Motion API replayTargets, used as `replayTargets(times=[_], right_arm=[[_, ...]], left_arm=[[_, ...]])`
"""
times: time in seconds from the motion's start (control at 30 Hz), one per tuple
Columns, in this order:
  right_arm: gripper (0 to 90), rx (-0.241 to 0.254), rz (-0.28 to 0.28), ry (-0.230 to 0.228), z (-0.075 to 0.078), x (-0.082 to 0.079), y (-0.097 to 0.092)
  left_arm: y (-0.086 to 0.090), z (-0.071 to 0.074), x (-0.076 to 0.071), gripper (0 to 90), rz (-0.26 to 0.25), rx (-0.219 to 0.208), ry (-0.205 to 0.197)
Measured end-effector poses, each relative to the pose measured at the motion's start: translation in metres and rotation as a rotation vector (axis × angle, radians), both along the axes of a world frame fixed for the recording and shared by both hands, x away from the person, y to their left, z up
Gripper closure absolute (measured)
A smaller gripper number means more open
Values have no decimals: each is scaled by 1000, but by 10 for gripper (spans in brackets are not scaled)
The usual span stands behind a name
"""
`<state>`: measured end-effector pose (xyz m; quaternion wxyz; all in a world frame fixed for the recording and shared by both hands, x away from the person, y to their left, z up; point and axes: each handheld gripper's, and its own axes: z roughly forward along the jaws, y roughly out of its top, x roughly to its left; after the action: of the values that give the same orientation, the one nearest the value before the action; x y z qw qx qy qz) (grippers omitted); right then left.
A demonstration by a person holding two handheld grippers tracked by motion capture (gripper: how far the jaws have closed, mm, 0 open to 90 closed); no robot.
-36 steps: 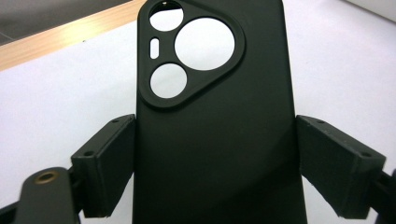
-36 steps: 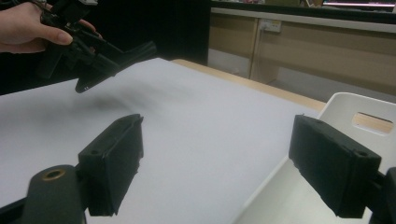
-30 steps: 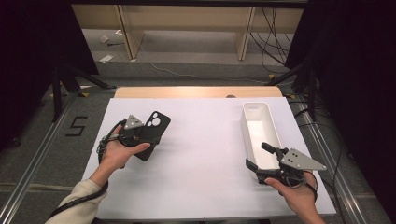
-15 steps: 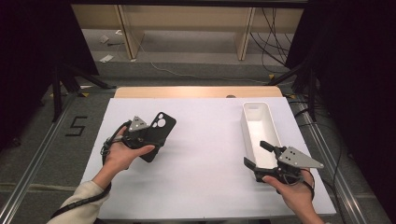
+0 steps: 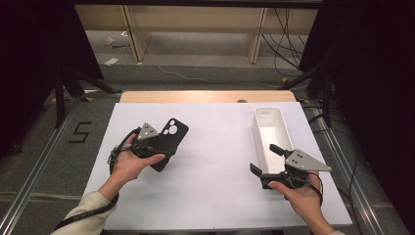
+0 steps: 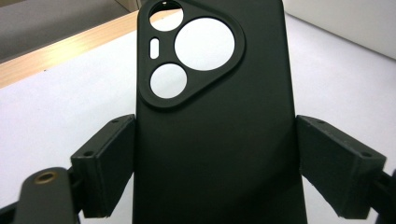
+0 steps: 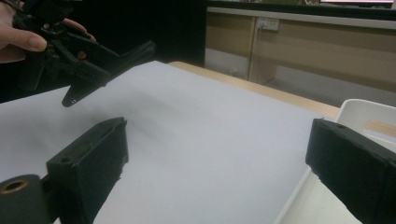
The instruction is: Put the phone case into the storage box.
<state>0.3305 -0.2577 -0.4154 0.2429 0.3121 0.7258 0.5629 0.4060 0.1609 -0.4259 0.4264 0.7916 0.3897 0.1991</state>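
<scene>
A black phone case [image 5: 172, 133] with round camera cut-outs is held off the white table [image 5: 215, 147], with my left gripper [image 5: 164, 147] shut on its long edges. In the left gripper view the case [image 6: 215, 140] stands between both jaws, which press on its sides. My right gripper [image 5: 265, 159] hovers at the right, beside the near end of a white tray [image 5: 258, 128]. Its jaws have just been opening, and nothing is between them. The right gripper view looks past its own open jaws [image 7: 215, 154] across the table to the left gripper [image 7: 70, 56] and the tilted case [image 7: 116, 60].
The long white tray [image 7: 364, 112] lies lengthwise along the table's right side. A wooden strip [image 5: 205, 96] borders the table's far edge. Metal rails run along both sides on the floor, and cables lie behind the table.
The right gripper's jaws stand wider apart than a second ago. The left hand with the case has barely shifted.
</scene>
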Motion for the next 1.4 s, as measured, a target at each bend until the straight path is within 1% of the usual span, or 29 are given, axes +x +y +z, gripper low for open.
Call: replayTargets(times=[0.13,0.23,0.3,0.4,0.5,0.6,0.77,0.93,1.03,1.13,1.4], right_arm=[[39,-1,3,2,2,3,4],[18,-6,2,-1,2,5,7],[13,-3,4,-1,2,6,10],[6,-1,6,2,3,9,13],[5,2,11,5,4,10,18],[5,9,16,4,6,13,22],[5,14,29,9,7,17,32],[6,28,39,22,8,23,42],[7,28,46,21,9,26,47],[8,28,49,14,10,29,53],[12,36,65,24,11,37,67]], left_arm=[[-5,2,-3,151,-8,-6,-10],[-9,2,-6,151,-19,-6,-9],[-13,2,-7,151,-34,-3,-7],[-16,3,-9,151,-43,-1,-10],[-20,3,-11,151,-49,-6,-13],[-23,3,-13,151,-57,-10,-5],[-29,3,-16,151,-77,-5,-3],[-34,4,-18,152,-84,-10,-14],[-38,4,-20,151,-91,-16,-15],[-41,5,-22,152,-98,-13,-14],[-49,5,-25,152,-110,-18,-23]])
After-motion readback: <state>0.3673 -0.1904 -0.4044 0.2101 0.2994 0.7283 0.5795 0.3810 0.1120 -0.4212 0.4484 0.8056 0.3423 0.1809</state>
